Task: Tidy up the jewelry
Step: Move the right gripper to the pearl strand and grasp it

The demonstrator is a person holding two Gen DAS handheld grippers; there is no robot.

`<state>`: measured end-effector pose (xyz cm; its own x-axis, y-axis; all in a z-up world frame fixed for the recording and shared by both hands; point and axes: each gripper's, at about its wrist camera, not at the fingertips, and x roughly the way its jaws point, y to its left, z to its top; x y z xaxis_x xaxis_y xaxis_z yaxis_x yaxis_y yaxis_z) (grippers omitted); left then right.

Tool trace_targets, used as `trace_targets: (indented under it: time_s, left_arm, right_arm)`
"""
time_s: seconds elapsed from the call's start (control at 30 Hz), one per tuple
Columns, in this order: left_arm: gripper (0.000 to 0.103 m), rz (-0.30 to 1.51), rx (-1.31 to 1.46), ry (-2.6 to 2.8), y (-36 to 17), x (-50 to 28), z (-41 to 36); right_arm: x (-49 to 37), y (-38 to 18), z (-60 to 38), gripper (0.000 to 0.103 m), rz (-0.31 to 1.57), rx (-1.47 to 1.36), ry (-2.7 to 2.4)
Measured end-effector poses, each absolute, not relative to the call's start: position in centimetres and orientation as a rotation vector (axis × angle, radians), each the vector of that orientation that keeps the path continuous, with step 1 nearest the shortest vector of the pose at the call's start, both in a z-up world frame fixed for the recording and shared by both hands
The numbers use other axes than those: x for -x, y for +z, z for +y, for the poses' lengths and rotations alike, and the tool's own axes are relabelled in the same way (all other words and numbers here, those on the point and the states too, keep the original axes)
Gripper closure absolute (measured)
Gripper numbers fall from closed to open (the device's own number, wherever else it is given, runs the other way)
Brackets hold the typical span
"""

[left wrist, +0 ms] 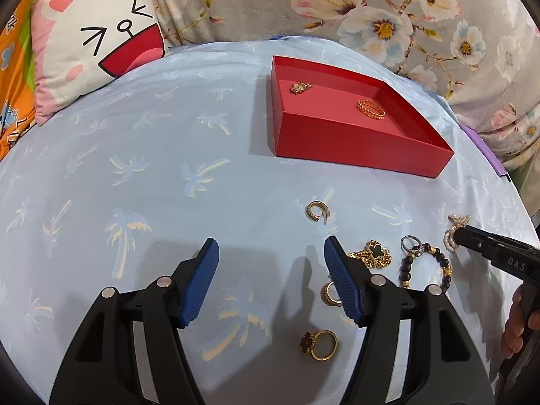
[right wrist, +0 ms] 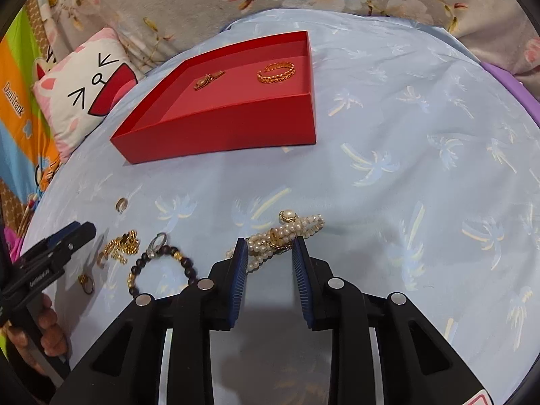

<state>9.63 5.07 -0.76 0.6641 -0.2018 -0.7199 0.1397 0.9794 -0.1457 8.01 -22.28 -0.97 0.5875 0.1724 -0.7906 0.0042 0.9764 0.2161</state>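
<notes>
A red open box (left wrist: 354, 141) (right wrist: 216, 131) sits on the blue palm-print cloth. It holds a small gold watch-like piece (left wrist: 300, 87) (right wrist: 207, 80) and a gold braided bangle (left wrist: 371, 108) (right wrist: 276, 71). Loose jewelry lies in front: a gold hoop earring (left wrist: 315, 211) (right wrist: 121, 204), a black clover gold chain (left wrist: 373, 253) (right wrist: 123, 244), a dark bead bracelet (left wrist: 425, 266) (right wrist: 162, 268), rings (left wrist: 319, 344), and a pearl bracelet (right wrist: 283, 233) (left wrist: 454, 231). My left gripper (left wrist: 271, 253) is open above the cloth, left of the pile. My right gripper (right wrist: 270, 244) is open with its fingertips on either side of the pearl bracelet.
A cat-face pillow (left wrist: 94, 47) lies at the far left. A floral blanket (left wrist: 405, 17) runs behind the box. A purple edge (left wrist: 486, 152) shows at the right of the cloth.
</notes>
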Motion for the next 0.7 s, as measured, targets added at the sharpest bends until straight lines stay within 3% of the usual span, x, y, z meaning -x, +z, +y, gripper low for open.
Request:
trace_targets:
  time_s: [0.43,0.63,0.7]
  left_arm:
    - [0.04,0.826,0.075,-0.205,-0.9,-9.6,4.8]
    - [0.04,0.826,0.075,-0.205,-0.9,-9.6,4.7]
    - [0.04,0.826,0.076,-0.206,-0.9,-9.6,4.7]
  right_arm:
    - [-8.6,-1.0,-20.7,0.056,0.913,-0.187,0.1]
    - [-9.8,-1.0,-20.2,0.059,0.91,-0.146,0.077]
    - [-10.0,-1.1,-20.1,0.071,0.906,-0.124,0.053]
